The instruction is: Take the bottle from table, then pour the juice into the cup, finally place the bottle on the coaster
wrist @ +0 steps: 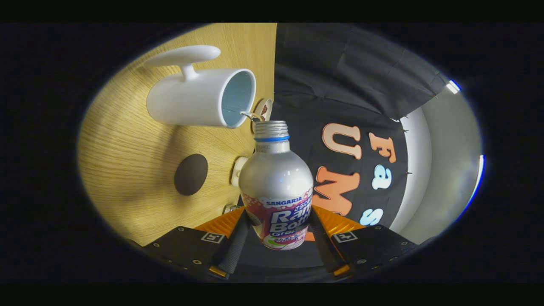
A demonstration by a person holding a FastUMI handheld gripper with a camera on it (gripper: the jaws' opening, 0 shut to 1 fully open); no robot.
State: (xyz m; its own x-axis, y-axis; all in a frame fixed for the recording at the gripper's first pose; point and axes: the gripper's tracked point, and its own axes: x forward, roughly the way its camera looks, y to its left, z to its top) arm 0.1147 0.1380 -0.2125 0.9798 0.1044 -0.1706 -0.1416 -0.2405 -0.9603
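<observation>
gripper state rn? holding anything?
Hand-held gripper: shut on the silver aluminium bottle with the open threaded neck, both fingers pressing its labelled lower body, the neck tipped toward the white ceramic mug.

black claw point(278, 238) housing, orange panels, square markers

The bottle point(276, 187) is hiding the part of the counter point(127, 161) behind it, and its base is lying tucked between the gripper point(278, 238) fingers. Small objects at the counter's far edge (one white, one metallic) are too partly covered to identify.
</observation>
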